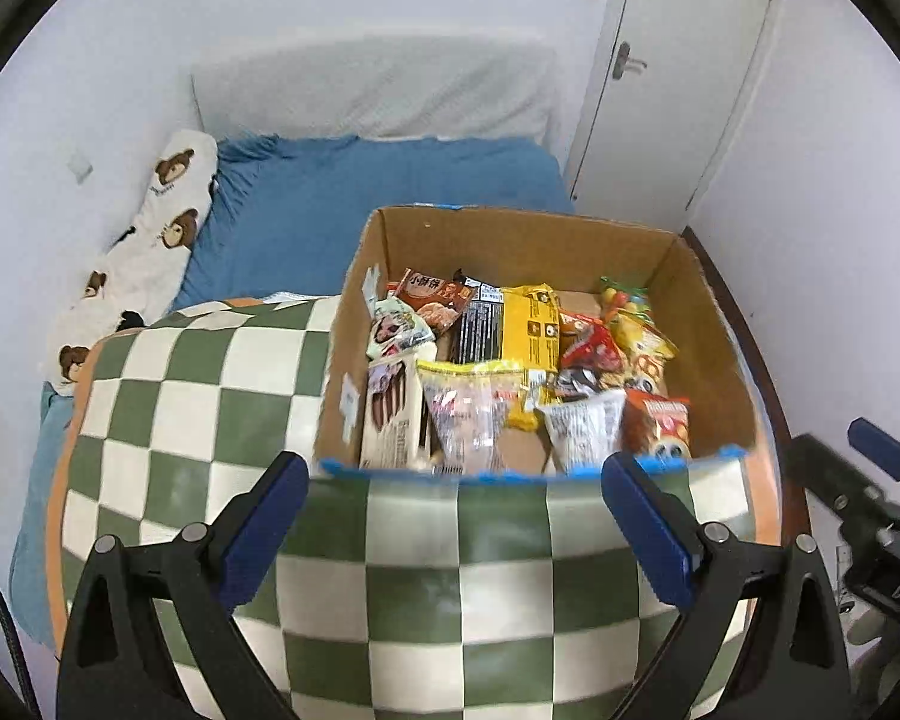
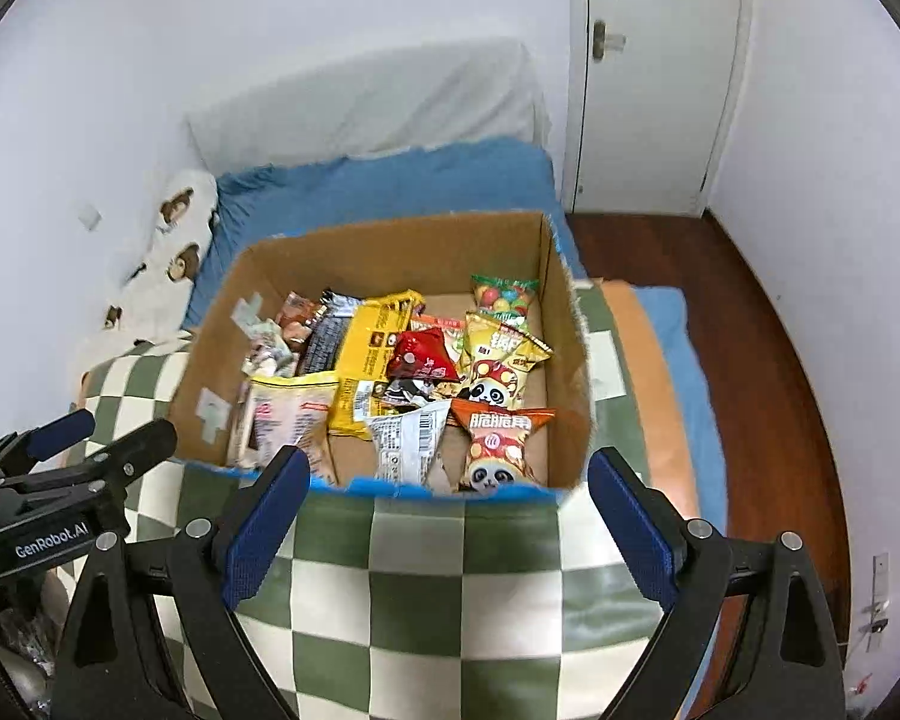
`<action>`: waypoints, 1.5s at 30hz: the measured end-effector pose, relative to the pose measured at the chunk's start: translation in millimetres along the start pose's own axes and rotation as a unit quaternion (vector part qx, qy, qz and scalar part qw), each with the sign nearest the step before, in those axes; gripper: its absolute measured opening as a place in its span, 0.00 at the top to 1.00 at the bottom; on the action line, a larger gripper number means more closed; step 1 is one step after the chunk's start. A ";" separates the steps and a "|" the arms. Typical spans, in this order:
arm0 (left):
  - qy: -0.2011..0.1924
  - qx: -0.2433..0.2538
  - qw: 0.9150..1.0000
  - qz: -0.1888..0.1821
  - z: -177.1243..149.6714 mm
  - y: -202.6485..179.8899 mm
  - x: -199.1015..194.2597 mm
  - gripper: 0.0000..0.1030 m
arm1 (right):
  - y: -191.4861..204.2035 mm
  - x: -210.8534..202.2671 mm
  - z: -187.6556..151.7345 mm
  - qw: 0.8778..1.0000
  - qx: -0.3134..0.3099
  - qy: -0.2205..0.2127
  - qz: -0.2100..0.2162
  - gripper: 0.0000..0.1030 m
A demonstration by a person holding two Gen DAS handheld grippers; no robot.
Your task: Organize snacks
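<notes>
An open cardboard box (image 1: 522, 240) with a blue-taped rim sits on a green-and-white checkered blanket (image 1: 210, 420) and holds several snack packets: a yellow bag (image 1: 531, 330), a red packet (image 1: 591, 351), a clear bread pack (image 1: 468, 414) and an orange panda bag (image 2: 498, 444). The box also shows in the right wrist view (image 2: 390, 246). My left gripper (image 1: 456, 474) is open and empty, just before the box's near rim. My right gripper (image 2: 444, 468) is open and empty at the same rim. Each gripper shows at the edge of the other's view.
A bed with a blue sheet (image 1: 360, 192) lies behind the box, with a bear-print pillow (image 1: 162, 228) along the left wall. A white door (image 2: 648, 72) stands at the back right. Dark wooden floor (image 2: 750, 330) runs along the right.
</notes>
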State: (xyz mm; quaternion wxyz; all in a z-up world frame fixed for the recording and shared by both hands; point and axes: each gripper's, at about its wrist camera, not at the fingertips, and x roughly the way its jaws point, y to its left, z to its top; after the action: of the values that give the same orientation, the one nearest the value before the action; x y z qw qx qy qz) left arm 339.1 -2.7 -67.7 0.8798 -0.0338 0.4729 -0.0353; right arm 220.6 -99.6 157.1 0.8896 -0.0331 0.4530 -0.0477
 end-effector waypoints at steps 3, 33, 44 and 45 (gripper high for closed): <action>-0.016 0.002 1.000 0.007 -18.9 1.5 -25.5 0.03 | 0.6 -30.8 -14.7 1.000 0.004 -0.022 0.002 0.07; -0.140 0.025 0.989 0.040 -93.8 -8.6 -188.5 0.03 | 20.6 -217.4 -104.0 0.992 -0.026 -0.122 -0.004 0.03; -0.143 0.011 0.989 0.046 -76.2 -6.6 -168.6 0.03 | 23.5 -196.8 -95.7 0.993 -0.021 -0.115 -0.003 0.03; -0.143 0.011 0.989 0.048 -72.6 -6.6 -165.1 0.03 | 22.3 -192.3 -93.6 0.993 -0.018 -0.113 -0.004 0.03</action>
State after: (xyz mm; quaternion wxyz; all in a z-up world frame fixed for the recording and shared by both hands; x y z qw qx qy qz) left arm 187.5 4.4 29.9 0.9392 -0.0063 0.3433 0.0069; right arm 33.5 -56.8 254.3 0.9343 -0.0556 0.3500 -0.0388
